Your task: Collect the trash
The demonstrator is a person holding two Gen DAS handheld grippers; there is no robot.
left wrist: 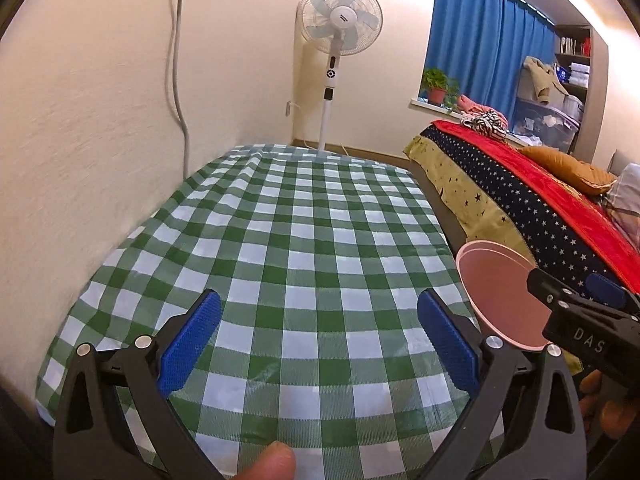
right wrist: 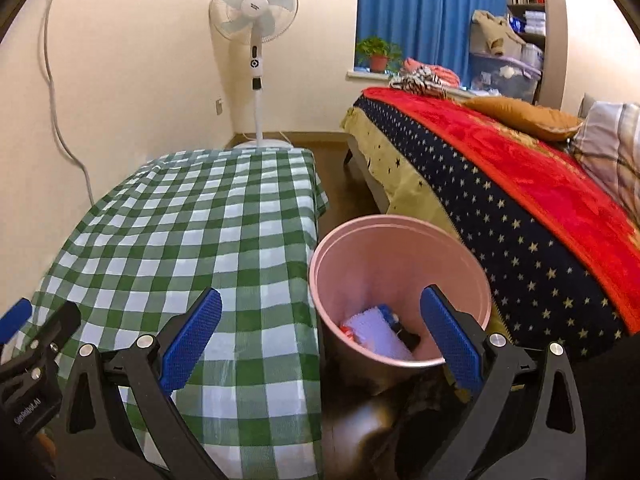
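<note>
The pink bin (right wrist: pixel 400 292) sits in the lower middle of the right wrist view, on the floor in the gap between the table and the bed, its rim just beside the cloth's hanging edge. Inside it lie a white sheet of paper (right wrist: pixel 380 332) and some small dark, red and blue scraps too tangled to name. The left wrist view catches only the bin's upper part at its right edge, half hidden behind the right gripper (left wrist: pixel 576 292), and shows nothing of what is inside.

The table carries a green and white checked tablecloth (left wrist: pixel 296 240) that fills the centre of the left view and the left half of the right one; it looks glossy and wrinkled toward the far end. Behind it a cream wall runs to a corner where a white standing fan (right wrist: pixel 256 12) stands. A grey cable (left wrist: pixel 176 60) hangs down the wall at the upper left. The bed (right wrist: pixel 520 200), right of frame, has a starred navy cover, a red blanket and an orange pillow. A blue curtain (right wrist: pixel 420 12) and a potted plant (right wrist: pixel 378 54) sit at the window, upper right.

The left gripper (left wrist: pixel 320 344) hovers over the cloth with jaws spread wide, holding nothing. The right gripper, seen from its own camera, is equally wide apart and empty, straddling the bin's near rim from above
</note>
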